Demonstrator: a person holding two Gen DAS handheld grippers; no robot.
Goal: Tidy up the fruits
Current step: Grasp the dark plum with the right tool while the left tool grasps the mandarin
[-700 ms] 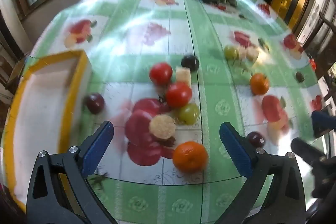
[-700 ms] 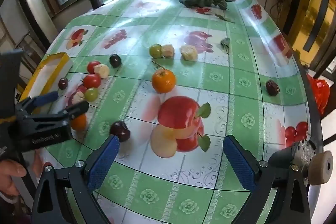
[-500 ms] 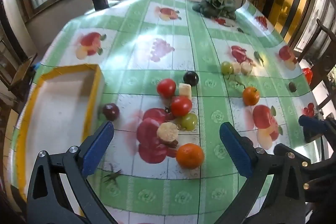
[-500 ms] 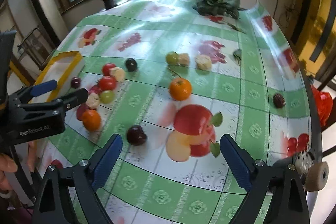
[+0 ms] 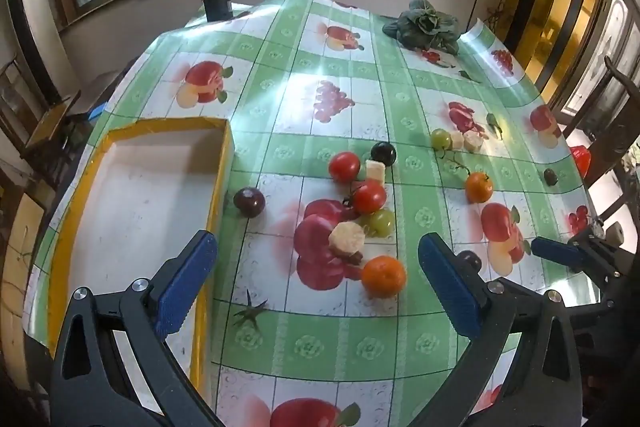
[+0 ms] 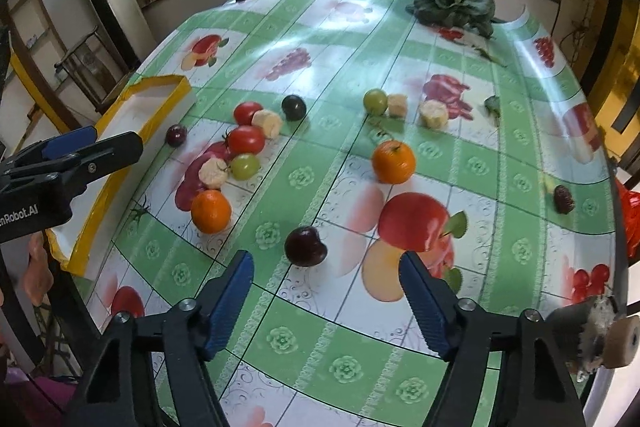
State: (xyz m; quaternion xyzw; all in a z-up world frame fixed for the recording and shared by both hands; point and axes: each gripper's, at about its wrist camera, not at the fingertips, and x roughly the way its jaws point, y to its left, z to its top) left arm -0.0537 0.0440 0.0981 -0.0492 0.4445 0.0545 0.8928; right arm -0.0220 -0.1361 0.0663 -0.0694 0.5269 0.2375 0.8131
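Above the fruit-strewn tablecloth (image 5: 344, 343), left gripper (image 5: 318, 281) and right gripper (image 6: 326, 301) hold their fingers spread wide, empty.

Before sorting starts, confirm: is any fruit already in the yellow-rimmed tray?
No, the yellow-rimmed tray holds nothing; its white floor is bare.

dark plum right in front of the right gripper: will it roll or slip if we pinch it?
The dark plum is round and lies loose on the glossy tablecloth, so a nudge would probably roll it. Its shiny skin may slip between the pads. Likely soft, so squeeze gently.
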